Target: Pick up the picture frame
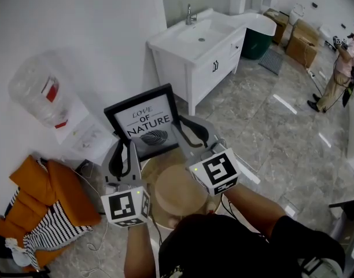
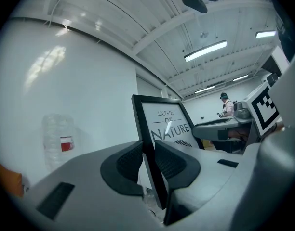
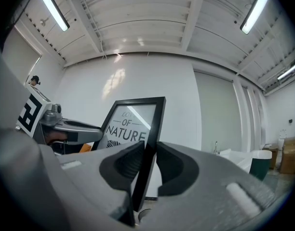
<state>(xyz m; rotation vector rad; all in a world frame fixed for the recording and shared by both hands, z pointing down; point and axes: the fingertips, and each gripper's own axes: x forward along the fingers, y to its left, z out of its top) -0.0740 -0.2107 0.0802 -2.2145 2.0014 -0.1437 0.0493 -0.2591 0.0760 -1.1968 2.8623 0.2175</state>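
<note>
A: Grip on the left side?
B: Yes, the left gripper [image 1: 124,149] is clenched on the picture frame [image 1: 147,123] at its left edge.
A: And the right?
B: The right gripper [image 1: 185,129] is clenched on its right edge. The frame stands upright between them, print towards the person, over the far rim of the round wooden table [image 1: 177,193].

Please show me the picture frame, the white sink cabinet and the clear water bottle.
picture frame [image 1: 147,122]: head view, on its printed middle.
white sink cabinet [image 1: 209,74]: head view, on its front door.
clear water bottle [image 1: 32,88]: head view, on its side.
</note>
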